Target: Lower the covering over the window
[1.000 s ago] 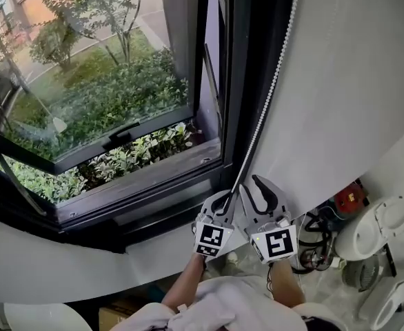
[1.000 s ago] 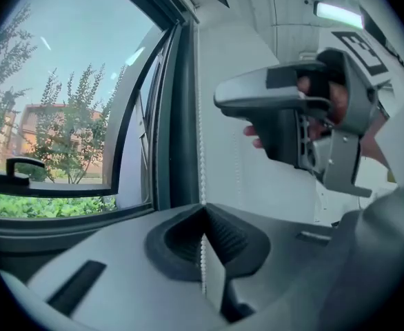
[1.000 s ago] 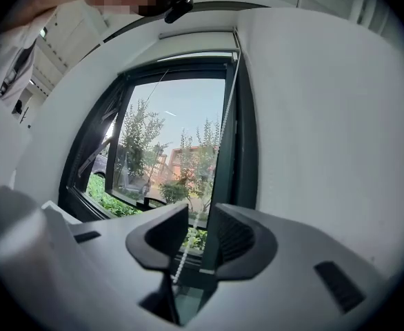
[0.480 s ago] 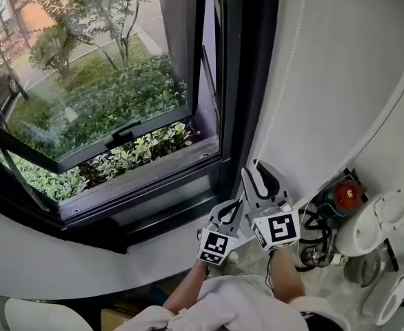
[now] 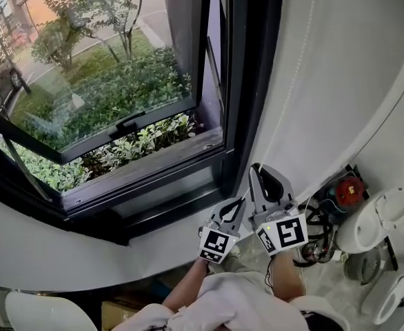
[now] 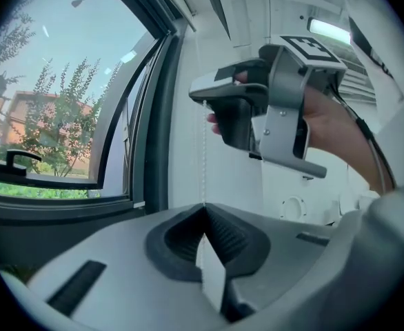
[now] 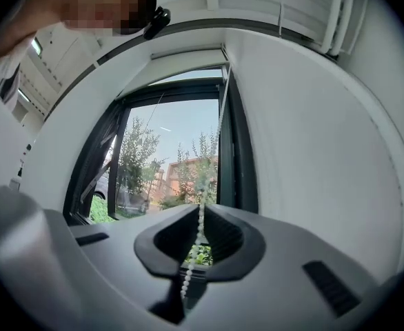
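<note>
1. Broadly, a dark-framed window [image 5: 231, 116] fills the upper left of the head view, its glazed sash [image 5: 105, 81] tilted outward over green shrubs [image 5: 119, 161]
2. Beside the frame, to its right, a plain white wall [image 5: 354, 74]
3. Covering: a white fabric blind [image 7: 181, 62] spans only the very top of the window opening in the right gripper view; the glass below is uncovered
4. Grey right gripper [image 7: 200, 211], with its marker cube, the higher of the two: its jaws have just been closing and pinch a thin white bead chain [image 6: 203, 157]
5. Grey left gripper [image 6: 203, 208], just below the other: jaws fully together, clamped on the same chain
6. Bead chain: hangs down along the wall and passes through both grips
</note>
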Motion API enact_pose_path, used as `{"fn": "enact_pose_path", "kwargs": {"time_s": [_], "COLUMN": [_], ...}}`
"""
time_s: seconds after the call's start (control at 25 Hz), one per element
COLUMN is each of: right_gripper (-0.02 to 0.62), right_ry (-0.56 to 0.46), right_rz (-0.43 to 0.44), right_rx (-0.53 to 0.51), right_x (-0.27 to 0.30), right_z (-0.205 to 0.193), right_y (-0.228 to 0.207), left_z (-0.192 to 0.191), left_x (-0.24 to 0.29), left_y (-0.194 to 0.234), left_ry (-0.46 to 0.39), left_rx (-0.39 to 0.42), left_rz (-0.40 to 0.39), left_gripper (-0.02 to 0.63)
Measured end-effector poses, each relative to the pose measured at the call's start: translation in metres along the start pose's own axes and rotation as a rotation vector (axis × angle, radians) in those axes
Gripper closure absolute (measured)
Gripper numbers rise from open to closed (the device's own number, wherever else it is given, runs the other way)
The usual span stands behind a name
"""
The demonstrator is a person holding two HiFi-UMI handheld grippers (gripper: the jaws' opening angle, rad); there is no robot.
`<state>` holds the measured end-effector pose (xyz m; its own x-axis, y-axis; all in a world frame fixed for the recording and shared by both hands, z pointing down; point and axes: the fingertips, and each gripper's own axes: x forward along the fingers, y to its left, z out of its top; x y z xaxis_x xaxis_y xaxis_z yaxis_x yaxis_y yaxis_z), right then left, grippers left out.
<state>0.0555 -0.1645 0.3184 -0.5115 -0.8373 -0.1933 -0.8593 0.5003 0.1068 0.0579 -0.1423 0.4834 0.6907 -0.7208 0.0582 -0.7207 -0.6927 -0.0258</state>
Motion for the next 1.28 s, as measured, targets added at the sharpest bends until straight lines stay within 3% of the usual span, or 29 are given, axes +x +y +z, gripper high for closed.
{"fn": "enact_pose_path", "kwargs": {"time_s": [0.28, 0.52, 0.96, 1.28], "right_gripper": [0.561, 0.591, 0.592, 0.592], "right_ry": [-0.019, -0.052, 0.085, 0.178], "right_rz": [0.022, 0.045, 0.137, 0.149], "right_rx": [-0.003, 0.135, 0.259, 0.320], "right_x": [-0.002, -0.010, -0.013, -0.014], "right_z": [0.008, 0.002, -0.064, -0.113], "right_y": [0.011, 0.019, 0.046, 0.050], "left_z": [0.001, -0.009, -0.077, -0.124], "left_x": [-0.011, -0.017, -0.021, -0.021], "left_y": [0.001, 0.004, 0.007, 0.014], "left_ry": [-0.006, 0.001, 0.123, 0.217], "left_rx": [-0.001, -0.028, -0.107, -0.137], "left_rz": [0.009, 0.012, 0.022, 0.044], "left_gripper": [0.592, 0.592, 0.592, 0.592]}}
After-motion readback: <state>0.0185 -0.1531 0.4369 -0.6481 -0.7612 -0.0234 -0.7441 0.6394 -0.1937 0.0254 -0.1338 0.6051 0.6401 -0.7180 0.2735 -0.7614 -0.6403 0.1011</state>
